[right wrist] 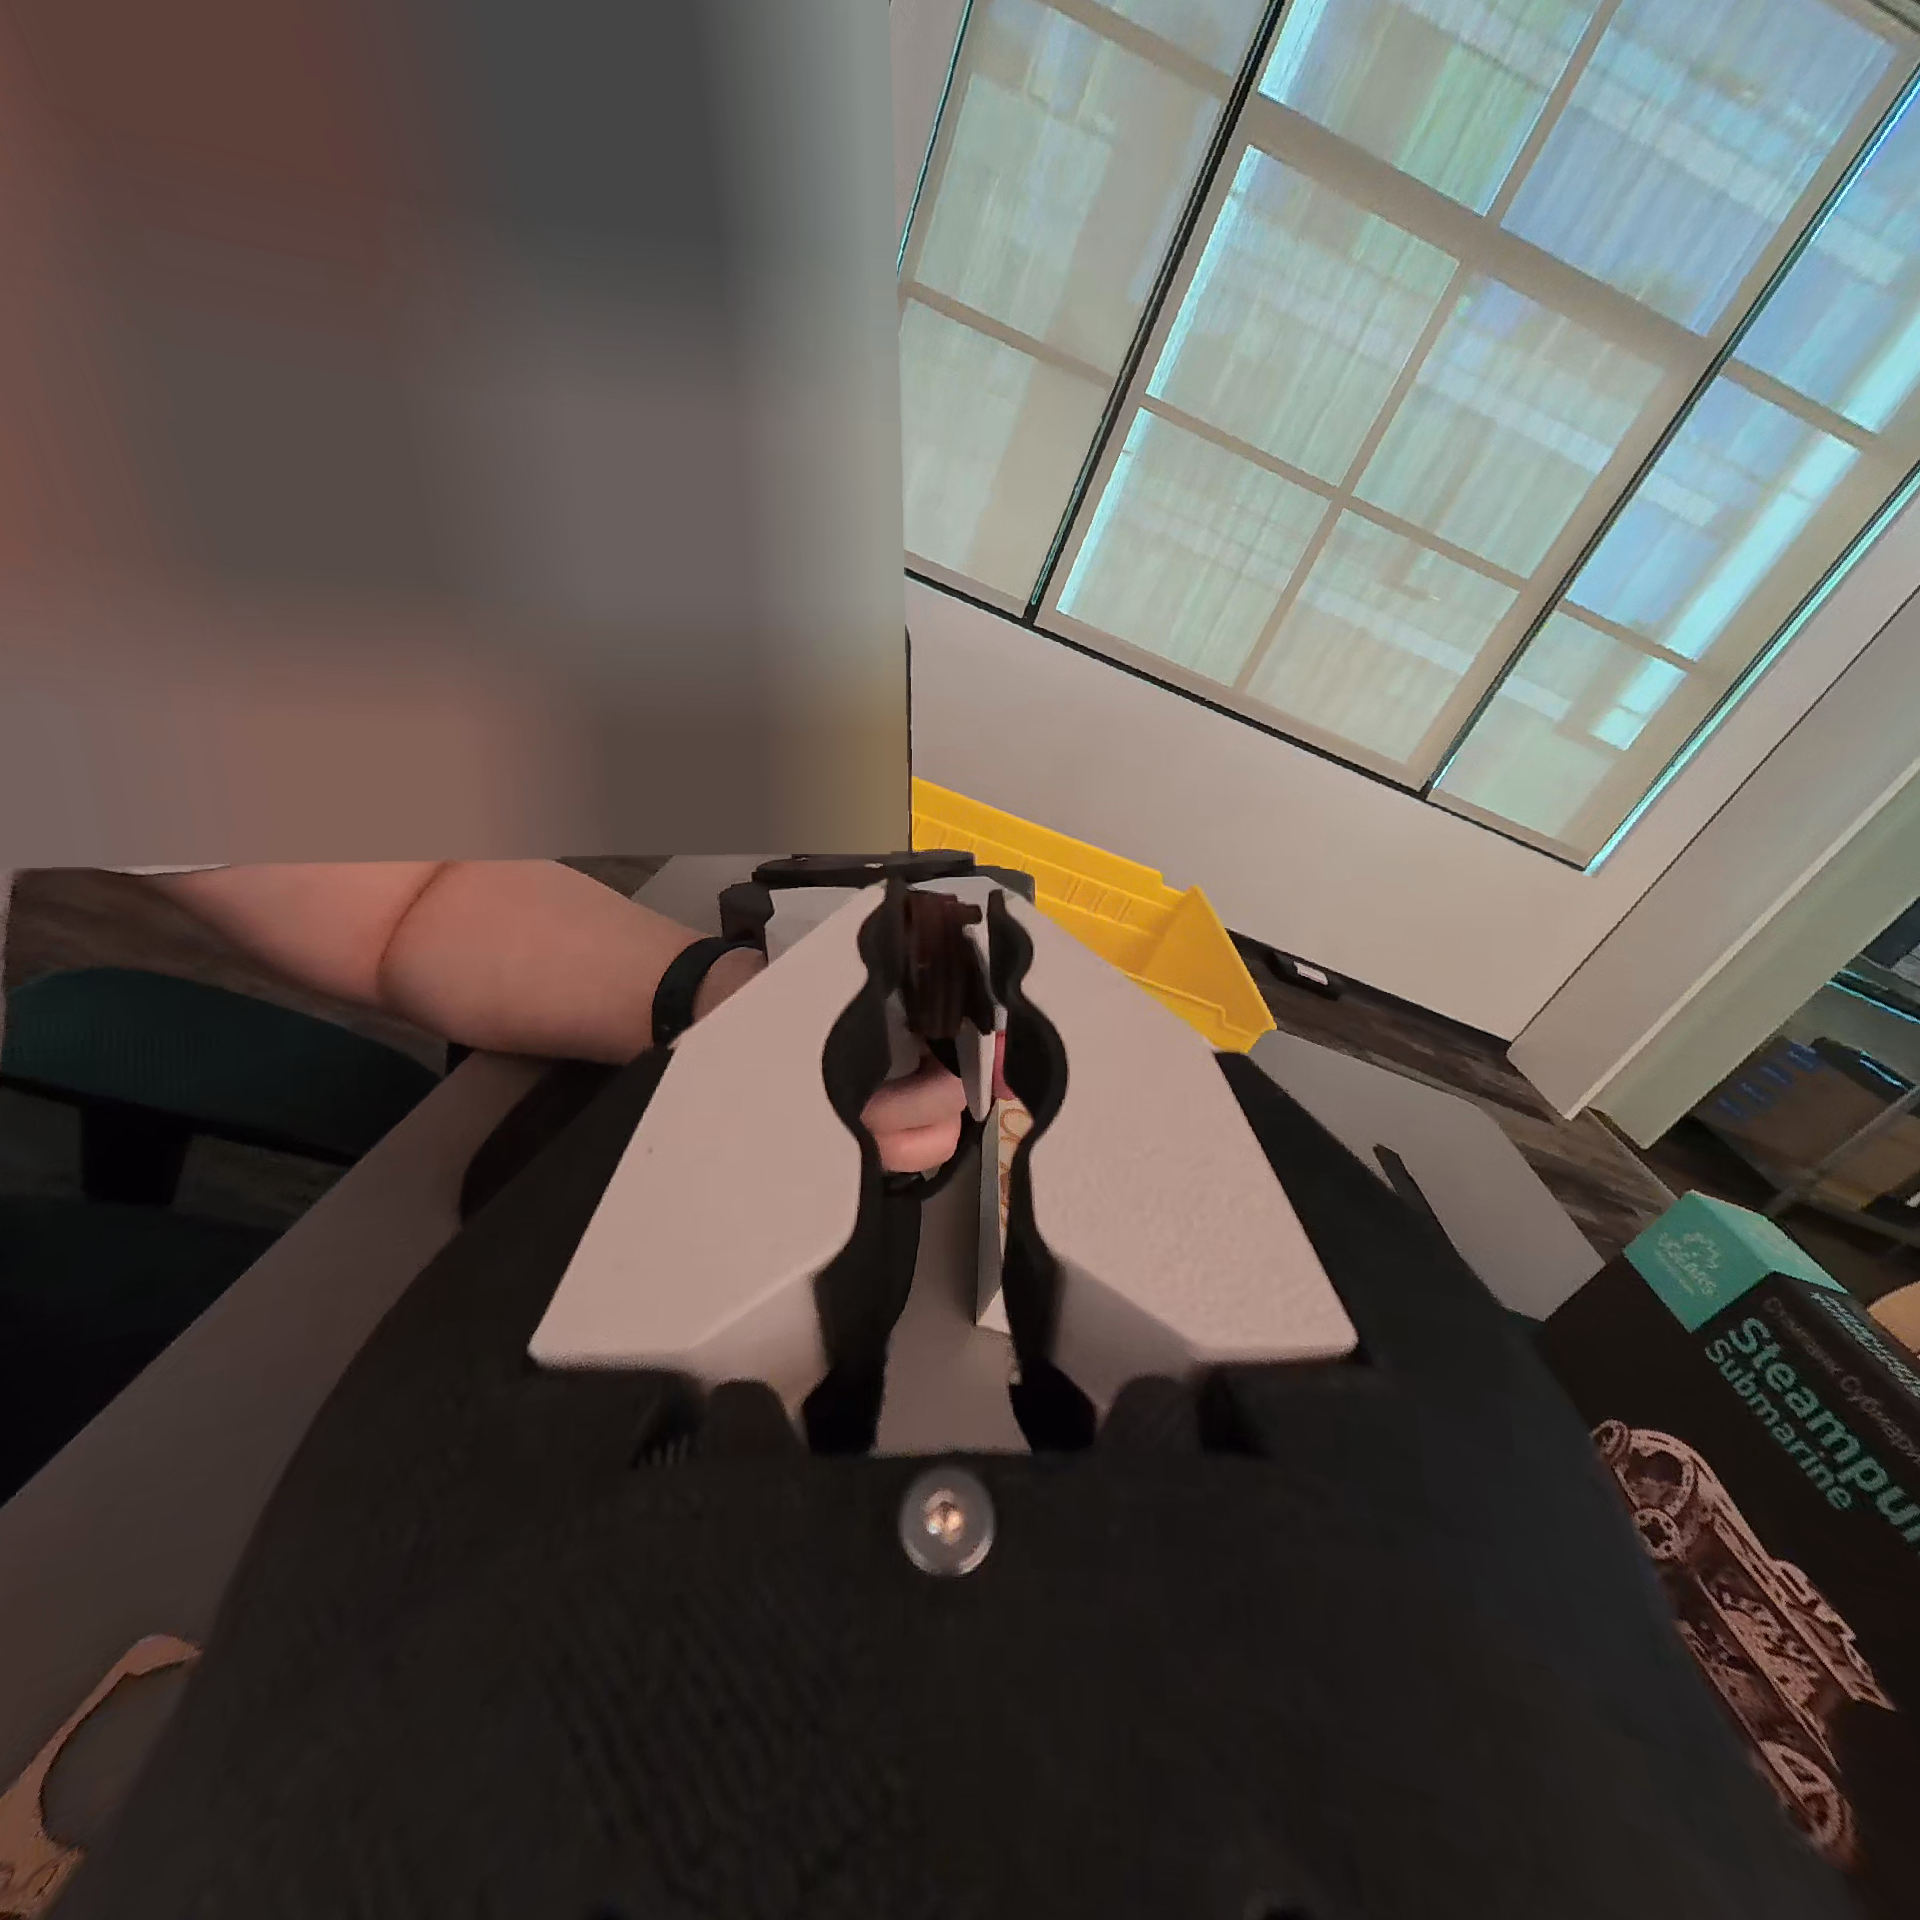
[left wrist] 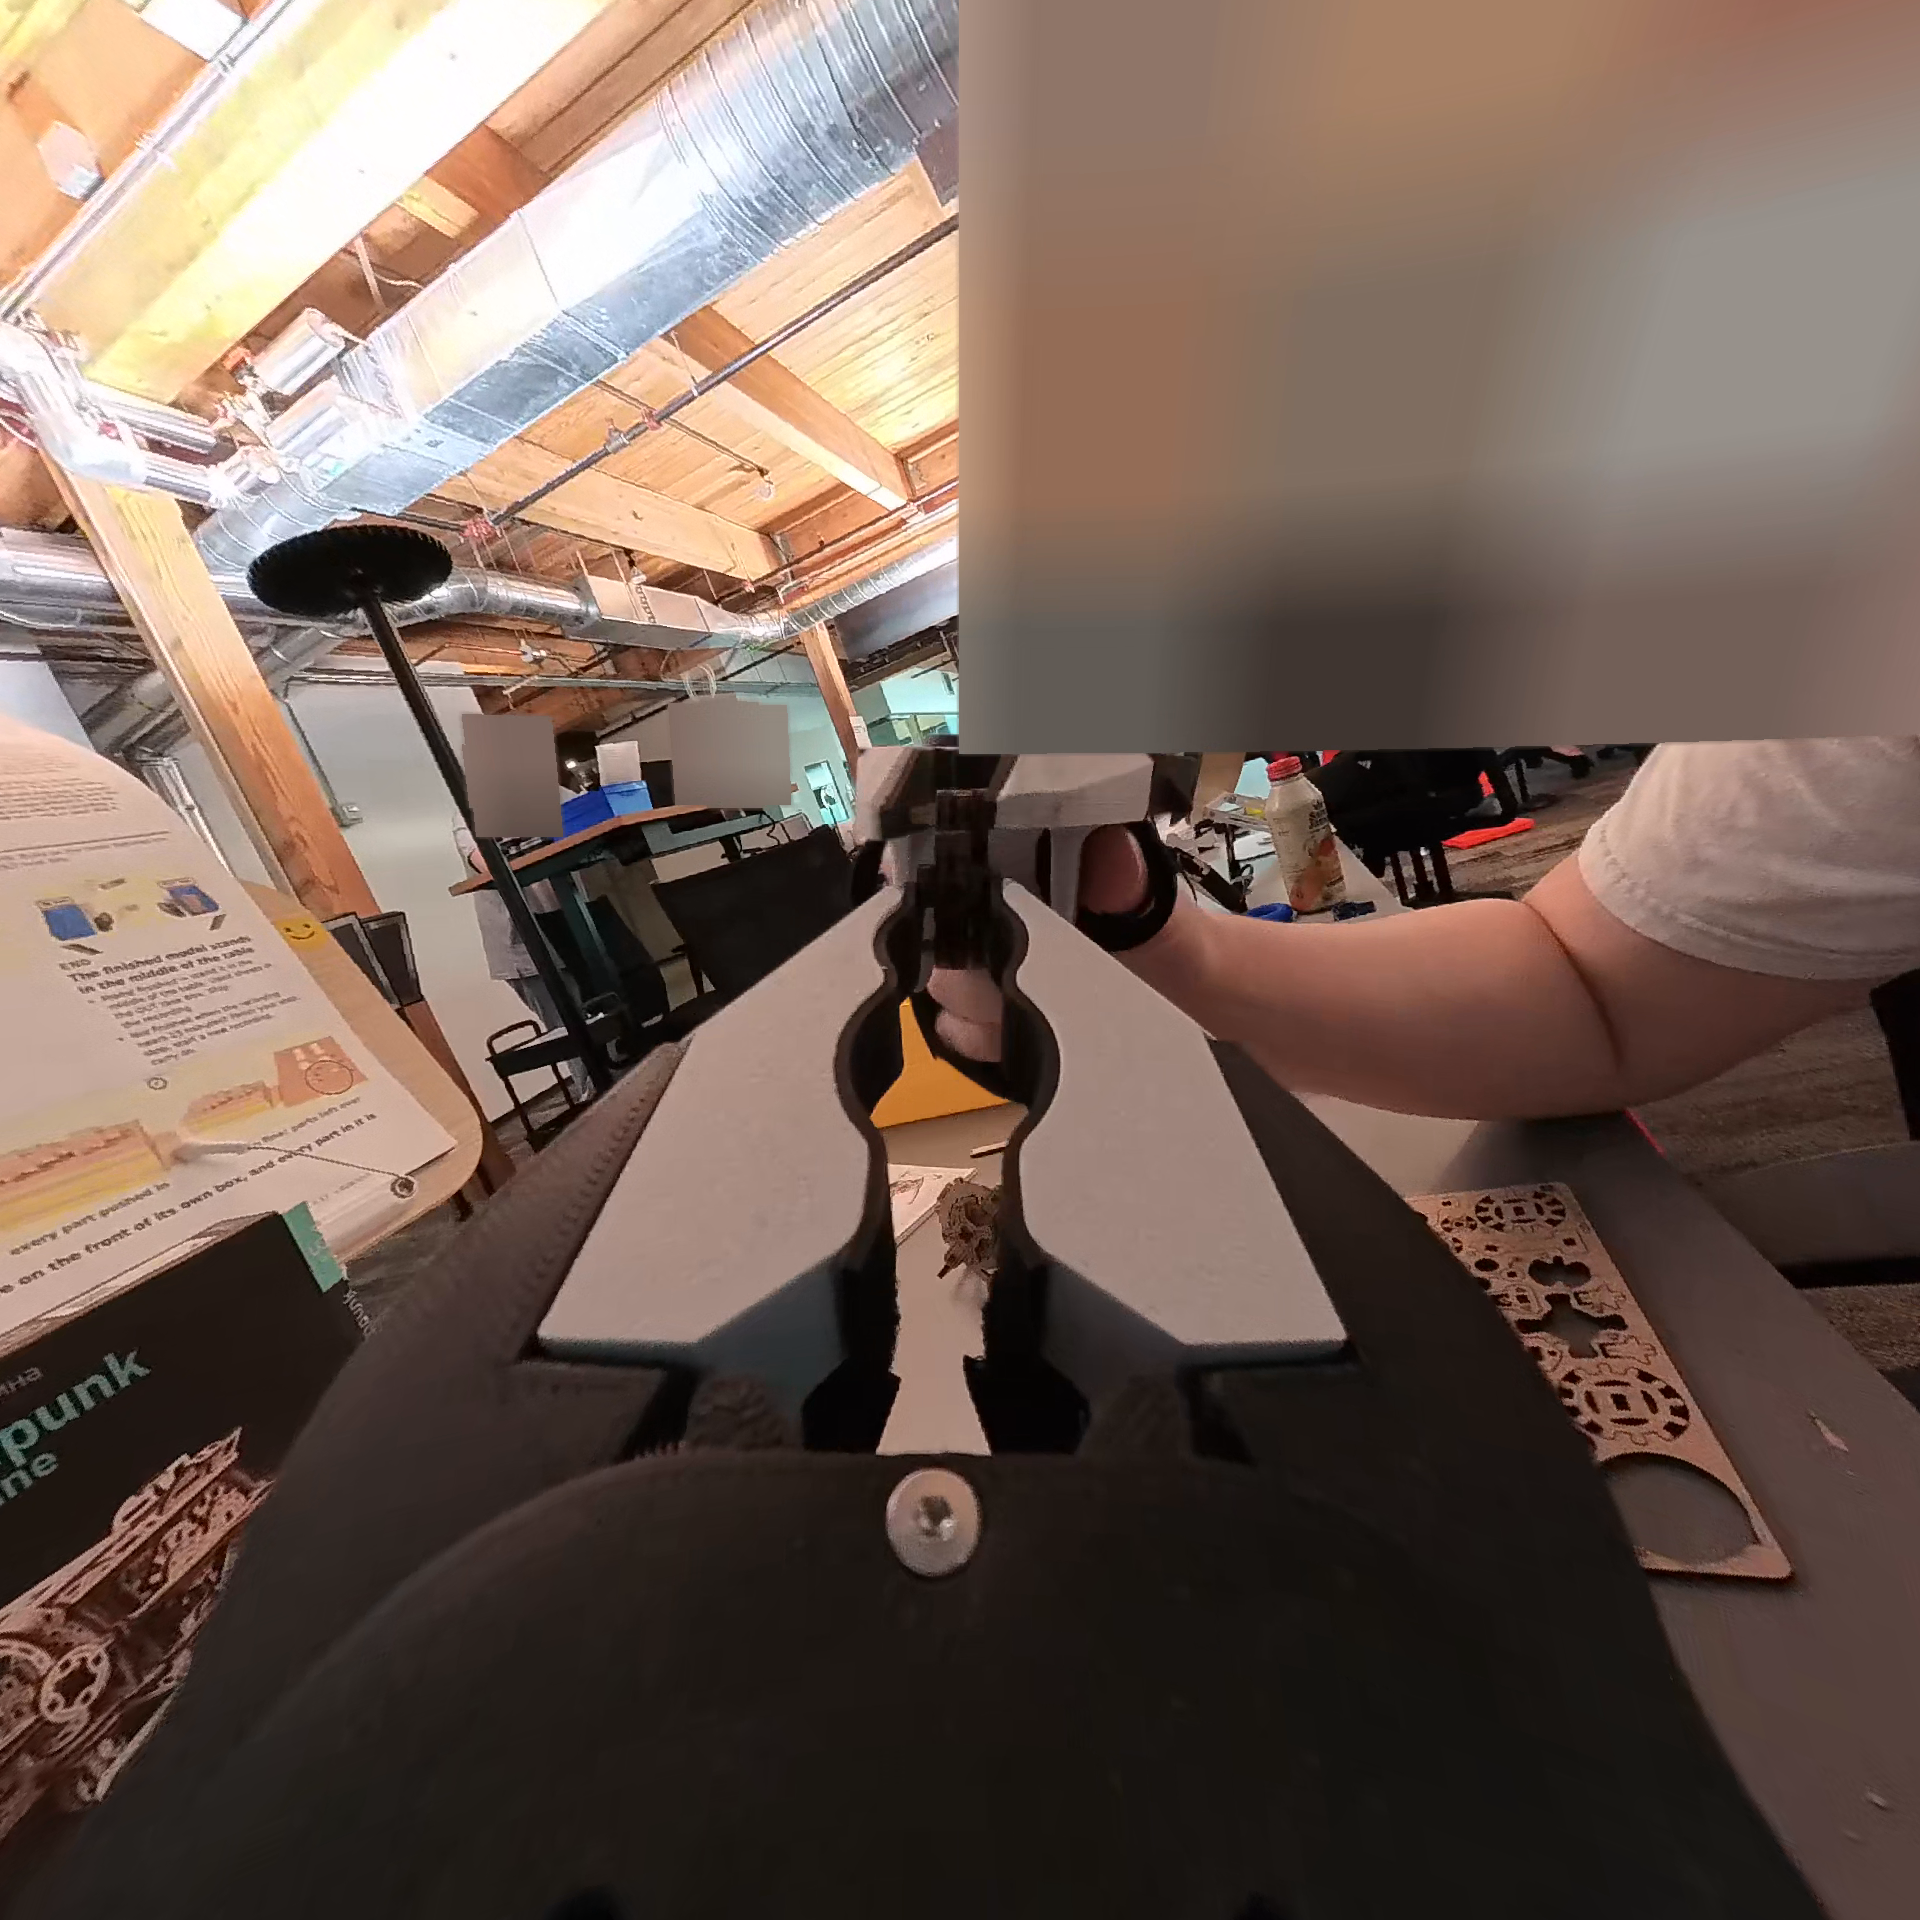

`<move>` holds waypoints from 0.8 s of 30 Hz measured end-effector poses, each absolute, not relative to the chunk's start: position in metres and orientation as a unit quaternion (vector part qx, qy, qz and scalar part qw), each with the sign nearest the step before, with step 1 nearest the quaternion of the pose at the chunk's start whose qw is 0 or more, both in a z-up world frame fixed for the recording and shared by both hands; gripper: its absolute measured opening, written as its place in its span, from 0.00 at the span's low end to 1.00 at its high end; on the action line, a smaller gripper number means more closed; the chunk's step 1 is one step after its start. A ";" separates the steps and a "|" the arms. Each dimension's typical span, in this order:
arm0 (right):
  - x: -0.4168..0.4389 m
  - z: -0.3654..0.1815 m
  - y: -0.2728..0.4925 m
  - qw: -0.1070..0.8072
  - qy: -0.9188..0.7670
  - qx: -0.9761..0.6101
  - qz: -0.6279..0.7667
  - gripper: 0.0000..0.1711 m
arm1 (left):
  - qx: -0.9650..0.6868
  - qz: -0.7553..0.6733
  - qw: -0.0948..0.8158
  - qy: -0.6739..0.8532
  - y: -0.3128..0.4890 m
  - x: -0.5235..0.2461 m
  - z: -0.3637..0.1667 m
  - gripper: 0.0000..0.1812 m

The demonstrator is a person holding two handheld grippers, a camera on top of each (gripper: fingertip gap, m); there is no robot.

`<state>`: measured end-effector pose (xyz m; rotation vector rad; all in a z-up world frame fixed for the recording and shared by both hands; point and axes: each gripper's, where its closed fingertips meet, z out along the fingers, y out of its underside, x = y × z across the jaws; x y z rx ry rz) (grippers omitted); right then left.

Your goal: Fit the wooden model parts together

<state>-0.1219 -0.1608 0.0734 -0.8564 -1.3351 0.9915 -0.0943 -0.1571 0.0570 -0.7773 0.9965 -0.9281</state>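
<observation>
In the left wrist view the left tool [left wrist: 951, 883] fills the lower half, its two pale fingers running from 6 o'clock toward the centre and narrowed at their tips onto a small dark wooden part [left wrist: 954, 862]; the right tool [left wrist: 1023, 805] meets it there from the far side, held up above the tabletop [left wrist: 1558, 1153]. At 8 o'clock, close to the camera, lies a dark model kit box [left wrist: 156, 1455] with a printed instruction sheet [left wrist: 156, 935] standing behind it at 9 o'clock. At 4 o'clock a flat laser-cut wooden sheet [left wrist: 1538, 1309] with gear-shaped cutouts rests on the grey tabletop. Seen through the gap between the fingers, a small partly built wooden assembly [left wrist: 971, 1226] sits on the tabletop beside a paper sheet. Farther off, at 3 o'clock, a person's bare forearm [left wrist: 1455, 997] in a white sleeve reaches to the right tool, and a bottle [left wrist: 1307, 842] stands beyond it. In the right wrist view the right tool [right wrist: 940, 935] likewise stretches from 6 o'clock to the centre, its tips drawn narrow around a brown layered wooden part [right wrist: 935, 966], with the left tool [right wrist: 862, 878] just beyond it. The kit box [right wrist: 1766, 1507] lies at 4 o'clock, a corner of the wooden sheet [right wrist: 62, 1745] at 8 o'clock, a forearm [right wrist: 499, 956] with a dark wristband at 9 o'clock, a yellow bin [right wrist: 1101, 904] past the tips at 1 o'clock, and a large window [right wrist: 1403, 364] farthest off.
</observation>
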 end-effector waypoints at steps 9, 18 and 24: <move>-0.121 0.071 -0.163 0.586 -0.585 -0.370 0.421 0.07 | -0.346 -0.427 0.700 0.455 -0.160 -0.094 0.056 0.05; -0.116 0.071 -0.161 0.595 -0.590 -0.362 0.409 0.07 | -0.334 -0.459 0.698 0.437 -0.164 -0.105 0.071 0.21; -0.118 0.065 -0.166 0.582 -0.609 -0.352 0.408 0.07 | -0.328 -0.436 0.700 0.462 -0.170 -0.100 0.066 0.16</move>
